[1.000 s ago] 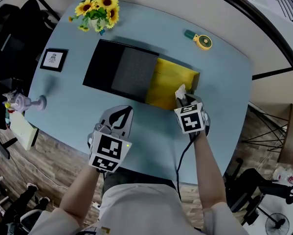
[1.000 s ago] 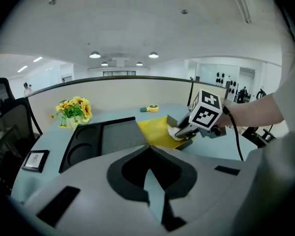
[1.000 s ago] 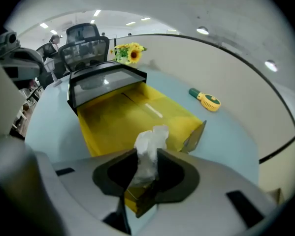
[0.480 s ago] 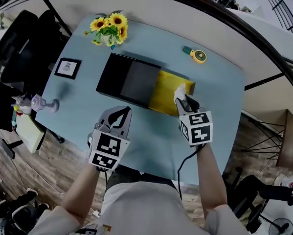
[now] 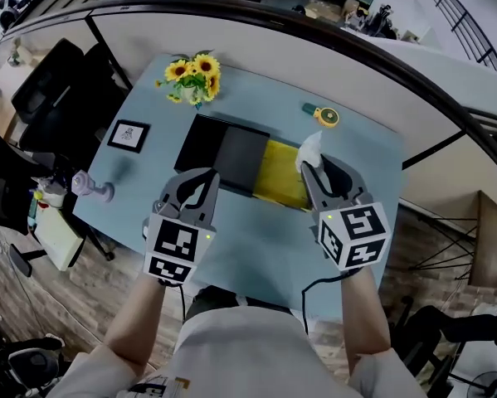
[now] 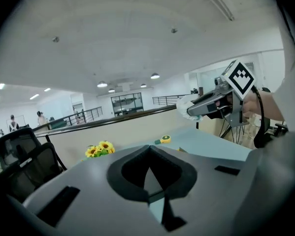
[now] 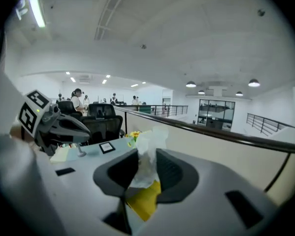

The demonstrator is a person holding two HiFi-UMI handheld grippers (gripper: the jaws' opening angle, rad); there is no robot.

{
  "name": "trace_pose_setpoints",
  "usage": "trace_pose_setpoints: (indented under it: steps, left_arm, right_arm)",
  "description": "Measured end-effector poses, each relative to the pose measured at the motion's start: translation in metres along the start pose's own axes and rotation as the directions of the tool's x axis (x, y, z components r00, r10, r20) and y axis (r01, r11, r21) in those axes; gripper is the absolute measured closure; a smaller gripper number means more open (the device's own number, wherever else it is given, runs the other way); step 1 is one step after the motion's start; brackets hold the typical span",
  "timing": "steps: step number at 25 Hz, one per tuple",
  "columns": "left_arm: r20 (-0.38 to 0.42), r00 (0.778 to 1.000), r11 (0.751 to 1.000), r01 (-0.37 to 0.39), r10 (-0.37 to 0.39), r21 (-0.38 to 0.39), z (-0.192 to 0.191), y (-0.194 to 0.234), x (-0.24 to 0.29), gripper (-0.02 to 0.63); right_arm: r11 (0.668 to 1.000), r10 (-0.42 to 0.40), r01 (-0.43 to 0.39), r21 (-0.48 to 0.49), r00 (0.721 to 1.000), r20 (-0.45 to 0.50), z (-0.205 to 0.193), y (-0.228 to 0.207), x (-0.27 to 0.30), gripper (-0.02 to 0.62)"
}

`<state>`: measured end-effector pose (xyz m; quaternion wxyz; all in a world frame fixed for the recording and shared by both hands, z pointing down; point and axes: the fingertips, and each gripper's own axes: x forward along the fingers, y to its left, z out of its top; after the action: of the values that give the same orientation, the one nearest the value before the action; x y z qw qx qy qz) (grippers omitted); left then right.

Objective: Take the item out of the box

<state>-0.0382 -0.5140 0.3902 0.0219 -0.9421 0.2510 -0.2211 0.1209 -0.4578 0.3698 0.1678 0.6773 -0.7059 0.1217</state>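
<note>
A long black box [image 5: 223,149] lies on the pale blue table [image 5: 231,239], its right part lined in yellow [image 5: 281,179]. My right gripper [image 5: 308,166] is raised above that yellow end, shut on a crumpled white tissue-like item [image 5: 311,146]. In the right gripper view the white item [image 7: 148,154] sits pinched between the jaws, with yellow below it. My left gripper [image 5: 208,175] hovers over the box's near edge, jaws shut with nothing in them. In the left gripper view its tips [image 6: 148,149] meet, and the right gripper [image 6: 201,107] shows beyond, carrying the white item [image 6: 183,103].
Sunflowers in a vase [image 5: 194,77] stand at the far edge, a small framed picture [image 5: 128,135] at the left, and a yellow and green tape measure [image 5: 324,116] at the far right. A lilac ornament [image 5: 90,187] sits at the left corner. Black office chairs [image 5: 53,77] flank the table.
Both grippers have risen well above the table. The right one has lifted the white item up out of the box's yellow end. The left stays shut and empty.
</note>
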Motion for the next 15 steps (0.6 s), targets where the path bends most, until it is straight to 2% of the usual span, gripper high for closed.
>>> trace_pose_setpoints:
  steps: [8, 15]
  left_arm:
    - [0.134, 0.99, 0.998, -0.042, 0.036, 0.043, 0.064, 0.008, -0.05, 0.603]
    - [0.19, 0.982, 0.998, -0.036, 0.025, 0.054, 0.085, -0.002, -0.09, 0.603]
  right_arm:
    - [1.0, 0.0, -0.005, 0.029, 0.986, 0.166, 0.059, 0.019, -0.068, 0.48]
    - [0.999, -0.026, 0.019, 0.036, 0.975, 0.222, 0.069, 0.028, -0.121, 0.482]
